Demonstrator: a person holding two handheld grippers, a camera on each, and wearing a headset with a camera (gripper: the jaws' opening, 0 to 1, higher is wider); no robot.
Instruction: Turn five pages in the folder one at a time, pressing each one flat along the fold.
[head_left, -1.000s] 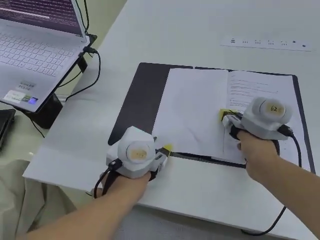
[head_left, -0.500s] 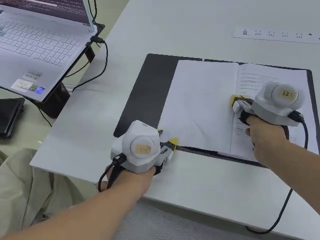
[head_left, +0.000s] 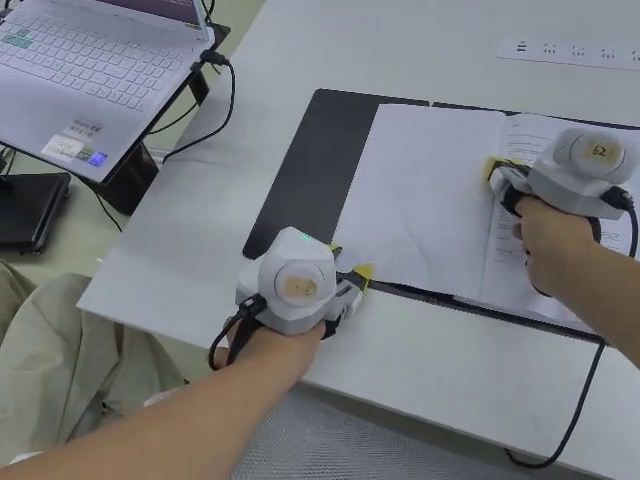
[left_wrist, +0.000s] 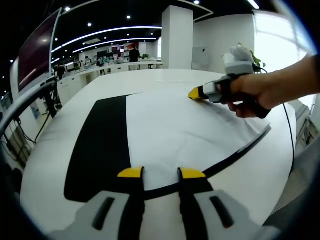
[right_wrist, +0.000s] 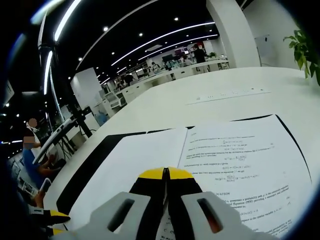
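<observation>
Left gripper (left_wrist: 161, 173) sits at the near edge of the folder (head_left: 300, 180), jaws slightly apart, gripping nothing; the folder lies open on the white table (head_left: 420, 50), black cover, blank left page, printed right page; right gripper (right_wrist: 165, 173), jaws together and empty, rests beside the fold.

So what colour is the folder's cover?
The folder cover is black, clearest in the head view.

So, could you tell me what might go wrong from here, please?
The turned page looks faintly rippled near its lower edge, so the shut right gripper pressing at the fold could set a crease. The open left gripper sits at the near edge of the folder; a nudge might slide the folder or catch the page's corner.
</observation>
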